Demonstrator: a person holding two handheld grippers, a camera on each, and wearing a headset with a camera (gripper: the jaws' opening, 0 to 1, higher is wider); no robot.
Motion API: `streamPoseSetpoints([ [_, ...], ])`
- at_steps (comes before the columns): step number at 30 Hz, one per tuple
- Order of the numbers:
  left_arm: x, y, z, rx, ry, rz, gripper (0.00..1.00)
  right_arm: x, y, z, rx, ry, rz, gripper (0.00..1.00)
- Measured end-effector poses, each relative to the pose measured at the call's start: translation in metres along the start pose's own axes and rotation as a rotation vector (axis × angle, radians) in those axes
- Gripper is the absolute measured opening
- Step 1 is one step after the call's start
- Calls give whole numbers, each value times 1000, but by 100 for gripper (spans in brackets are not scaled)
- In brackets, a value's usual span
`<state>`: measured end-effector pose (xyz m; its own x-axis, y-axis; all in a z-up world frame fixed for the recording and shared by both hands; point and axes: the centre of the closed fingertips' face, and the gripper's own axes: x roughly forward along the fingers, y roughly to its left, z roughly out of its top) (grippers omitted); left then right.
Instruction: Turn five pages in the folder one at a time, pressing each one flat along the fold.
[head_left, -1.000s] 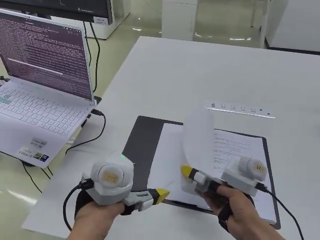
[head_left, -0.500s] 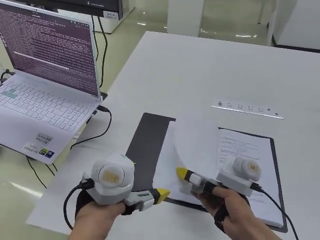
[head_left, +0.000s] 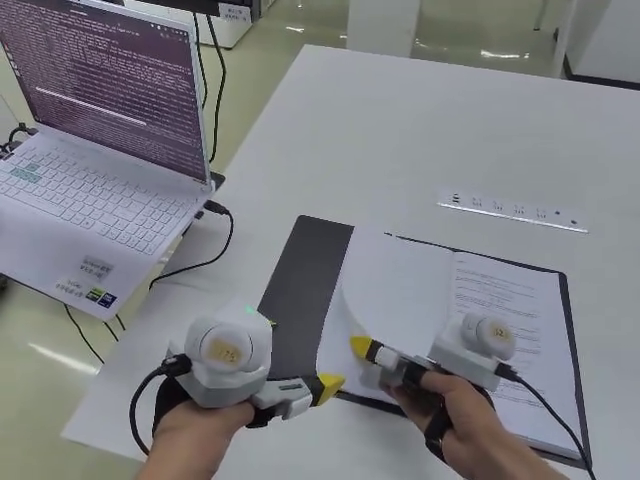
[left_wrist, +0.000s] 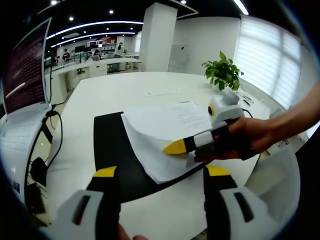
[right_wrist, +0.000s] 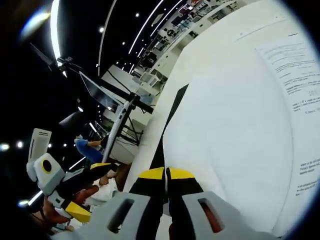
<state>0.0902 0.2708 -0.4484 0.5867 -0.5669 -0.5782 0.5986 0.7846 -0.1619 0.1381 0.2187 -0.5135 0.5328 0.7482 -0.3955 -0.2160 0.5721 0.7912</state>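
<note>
Arching page (head_left: 400, 290), half-turned over black folder (head_left: 298, 285) lying open on white table (head_left: 400, 130). Right gripper (head_left: 361, 347): jaws clamped on the page's lower edge. Left gripper (head_left: 327, 386): jaws apart, empty, just beside the folder's near edge. Risk: a hard pull may crease or tear the page at the fold.

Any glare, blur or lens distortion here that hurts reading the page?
Head view: even light, sharp, no glare on the curled page. Left gripper view: fisheye bows the table; the window is washed out. Right gripper view: rolled sideways, dark at one side with streaked ceiling lights; the page is bright white, the print beside it small and soft.
</note>
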Motion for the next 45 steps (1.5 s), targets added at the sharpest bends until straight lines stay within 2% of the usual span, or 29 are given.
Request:
streamPoseSetpoints([
  [11,0,3,1,-11,1,3,67,22,-18,-10,49,35,-26,0],
  [18,0,6,-2,-13,11,6,67,27,-29,-17,61,54,-52,0],
  [25,0,9,-4,-14,19,10,67,30,-33,-21,84,61,-65,0],
  [29,1,11,-6,-1,35,21,66,30,-27,-20,67,66,-48,6],
  [38,1,8,-8,-3,40,18,66,27,-7,-20,60,64,29,29],
  [45,0,4,-13,-2,49,15,64,14,0,-10,7,37,55,35],
])
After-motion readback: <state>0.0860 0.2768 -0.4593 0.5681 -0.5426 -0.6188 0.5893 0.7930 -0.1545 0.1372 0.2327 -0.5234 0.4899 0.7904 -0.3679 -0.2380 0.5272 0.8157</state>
